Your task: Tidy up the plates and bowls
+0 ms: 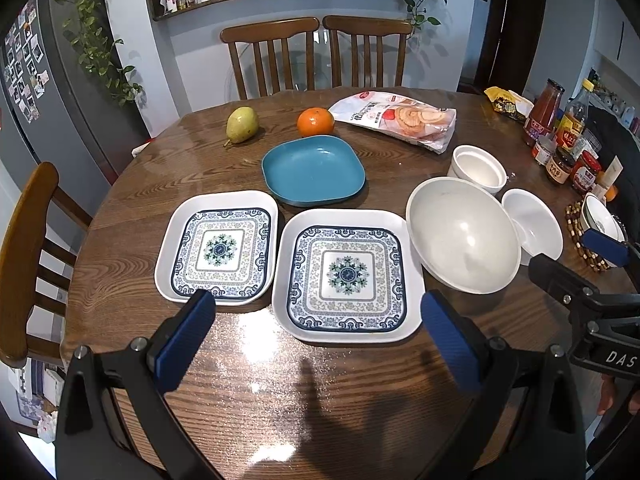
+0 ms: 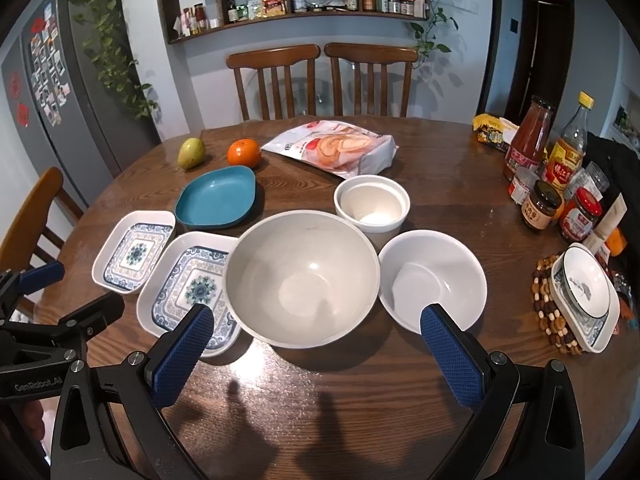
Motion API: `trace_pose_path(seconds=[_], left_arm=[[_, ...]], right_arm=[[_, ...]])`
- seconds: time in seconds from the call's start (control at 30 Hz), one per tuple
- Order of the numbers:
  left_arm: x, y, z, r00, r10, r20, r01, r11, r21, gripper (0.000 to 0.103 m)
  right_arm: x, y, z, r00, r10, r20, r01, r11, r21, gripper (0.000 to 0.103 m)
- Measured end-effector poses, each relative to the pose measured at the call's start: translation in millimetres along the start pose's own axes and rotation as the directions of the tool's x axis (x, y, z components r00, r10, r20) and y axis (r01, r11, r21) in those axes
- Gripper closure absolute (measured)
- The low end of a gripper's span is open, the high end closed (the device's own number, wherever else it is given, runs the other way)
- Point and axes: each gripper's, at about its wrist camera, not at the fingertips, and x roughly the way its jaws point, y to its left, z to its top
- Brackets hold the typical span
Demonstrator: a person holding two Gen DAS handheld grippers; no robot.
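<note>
Two empty grippers hover over a round wooden dining table (image 1: 120, 216) of unsorted dishes; judging by this, sorting has not begun.

Near the front edge, largest first: a big white bowl (image 2: 302, 278), two patterned square plates (image 1: 347, 274) (image 1: 219, 246) side by side, a teal square plate (image 1: 314, 170) behind them, a shallow white bowl (image 2: 432, 278) and a small straight-sided white bowl (image 2: 372, 208) toward the right edge. The left gripper (image 1: 318, 332) and right gripper (image 2: 316, 342) both gape wide, holding nothing. The next move probably calls for closing on a plate rim to stack the matching pair.
</note>
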Motion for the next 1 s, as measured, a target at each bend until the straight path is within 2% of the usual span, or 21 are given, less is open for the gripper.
trace_pose_path(seconds=[1.0], left_arm=[[5.7,5.4,-2.5,0.999,-0.023,-0.028,0.023,1.0,-0.015,0.001]], right_arm=[[-6.8,-3.8,-1.9,1.0,-0.012,0.001,0.012,1.0,-0.002,0.0]])
